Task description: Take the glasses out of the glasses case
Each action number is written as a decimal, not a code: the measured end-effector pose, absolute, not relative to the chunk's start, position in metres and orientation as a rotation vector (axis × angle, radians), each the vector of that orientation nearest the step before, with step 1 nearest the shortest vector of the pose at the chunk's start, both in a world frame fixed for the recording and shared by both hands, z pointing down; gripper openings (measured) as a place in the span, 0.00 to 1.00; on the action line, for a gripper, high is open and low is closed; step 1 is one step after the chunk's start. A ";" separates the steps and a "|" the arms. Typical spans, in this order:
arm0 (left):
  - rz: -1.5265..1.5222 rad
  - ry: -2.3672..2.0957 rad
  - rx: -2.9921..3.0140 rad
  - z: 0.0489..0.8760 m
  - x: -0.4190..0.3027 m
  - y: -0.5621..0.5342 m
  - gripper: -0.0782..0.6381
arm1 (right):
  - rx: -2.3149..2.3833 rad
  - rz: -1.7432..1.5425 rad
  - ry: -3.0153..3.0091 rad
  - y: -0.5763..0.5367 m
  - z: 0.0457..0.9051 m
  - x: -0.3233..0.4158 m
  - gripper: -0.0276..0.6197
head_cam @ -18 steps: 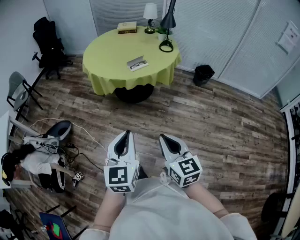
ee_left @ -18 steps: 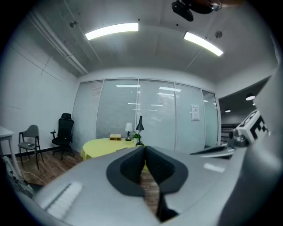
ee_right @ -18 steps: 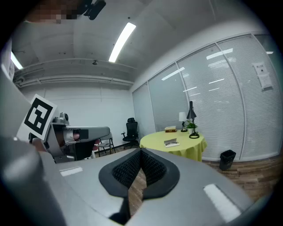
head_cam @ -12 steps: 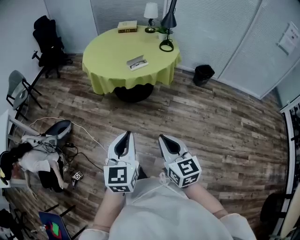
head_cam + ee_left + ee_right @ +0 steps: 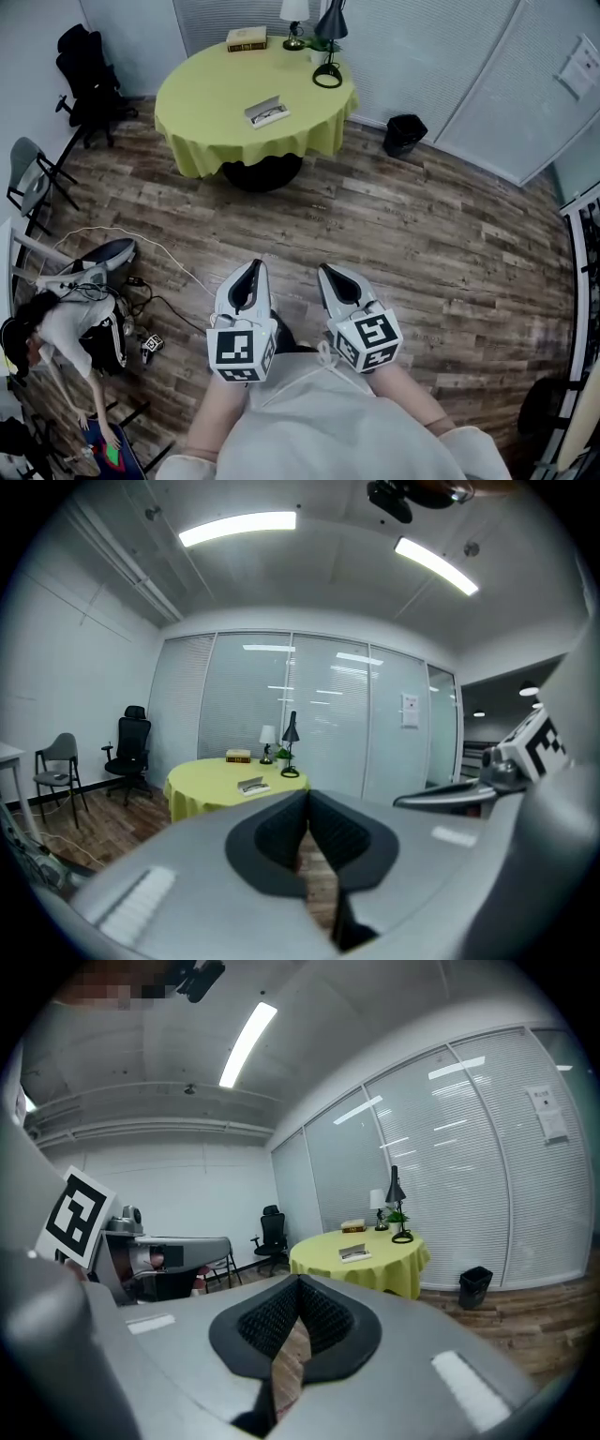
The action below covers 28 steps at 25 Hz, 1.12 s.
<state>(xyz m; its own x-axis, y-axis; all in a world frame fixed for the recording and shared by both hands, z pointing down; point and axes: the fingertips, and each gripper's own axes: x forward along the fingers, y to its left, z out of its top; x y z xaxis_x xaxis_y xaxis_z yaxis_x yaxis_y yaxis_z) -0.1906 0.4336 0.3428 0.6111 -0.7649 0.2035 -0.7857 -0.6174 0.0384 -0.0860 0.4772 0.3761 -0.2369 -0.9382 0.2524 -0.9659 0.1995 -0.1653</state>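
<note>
The open glasses case (image 5: 265, 112) lies on a round table with a yellow-green cloth (image 5: 206, 103), far across the room. The glasses inside it are too small to make out. Both grippers are held low, close to my body and far short of the table. My left gripper (image 5: 251, 268) is shut with nothing in it, and so is my right gripper (image 5: 330, 276) beside it. In the left gripper view the case (image 5: 251, 785) shows small beyond the closed left gripper (image 5: 306, 801). In the right gripper view the case (image 5: 356, 1253) sits past the closed right gripper (image 5: 298, 1284).
A book (image 5: 246, 38), a white lamp (image 5: 293, 17) and a black desk lamp (image 5: 327, 58) stand at the table's far side. A black bin (image 5: 404, 134) is by the glass wall. At left are an office chair (image 5: 84, 66), a folding chair (image 5: 33, 187), floor cables and a bent-over person (image 5: 58, 330).
The table has slid up and left in the head view. The person at the left has bent lower. Both grippers keep their place and stay shut.
</note>
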 end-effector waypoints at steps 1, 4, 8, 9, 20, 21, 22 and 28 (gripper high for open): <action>0.266 -1.306 2.707 0.347 -0.189 0.431 0.12 | 1.877 0.455 -2.351 0.475 0.380 -0.084 0.04; 0.289 -1.307 2.695 0.354 -0.189 0.417 0.12 | 1.895 0.484 -2.334 0.463 0.388 -0.079 0.04; 0.280 -1.286 2.707 0.353 -0.179 0.382 0.12 | 1.937 0.474 -2.319 0.431 0.385 -0.067 0.04; 0.286 -1.272 2.712 0.355 -0.175 0.371 0.12 | 1.942 0.475 -2.310 0.421 0.386 -0.063 0.04; 0.330 -1.121 2.729 0.362 -0.128 0.202 0.12 | 1.990 0.518 -2.187 0.265 0.390 -0.019 0.04; 0.332 -1.117 2.724 0.362 -0.126 0.182 0.12 | 1.988 0.520 -2.180 0.247 0.389 -0.017 0.04; 0.334 -1.115 2.717 0.362 -0.125 0.162 0.12 | 1.987 0.522 -2.175 0.229 0.388 -0.016 0.04; 0.361 -1.098 2.695 0.367 -0.117 0.058 0.12 | 2.009 0.551 -2.131 0.130 0.389 0.000 0.04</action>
